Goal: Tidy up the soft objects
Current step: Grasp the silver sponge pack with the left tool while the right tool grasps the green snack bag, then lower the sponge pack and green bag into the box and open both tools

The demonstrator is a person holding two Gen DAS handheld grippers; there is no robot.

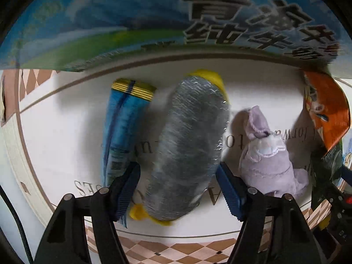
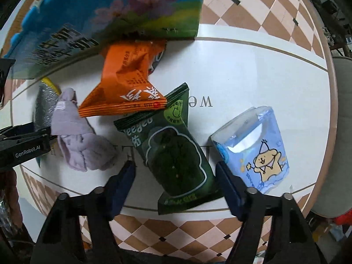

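A grey and yellow scrub sponge (image 1: pixel 189 145) lies on the white mat (image 1: pixel 66 132). My left gripper (image 1: pixel 178 171) is open, its jaws on either side of the sponge's near end. A blue tube pack (image 1: pixel 123 129) lies left of it, a lilac plush toy (image 1: pixel 268 158) right of it. My right gripper (image 2: pixel 175 171) is open, its jaws either side of a dark green snack bag (image 2: pixel 173 151). An orange snack bag (image 2: pixel 129 85) lies beyond it, a blue tissue pack (image 2: pixel 255 149) to its right. The plush (image 2: pixel 77 140) and sponge (image 2: pixel 44 105) show at the left.
A printed blue and green carton (image 1: pixel 132 22) stands at the far edge of the mat; it also shows in the right wrist view (image 2: pixel 99 17). The mat lies on a brown checkered floor (image 2: pixel 253 6). A grey cushion (image 2: pixel 338 132) sits at the right.
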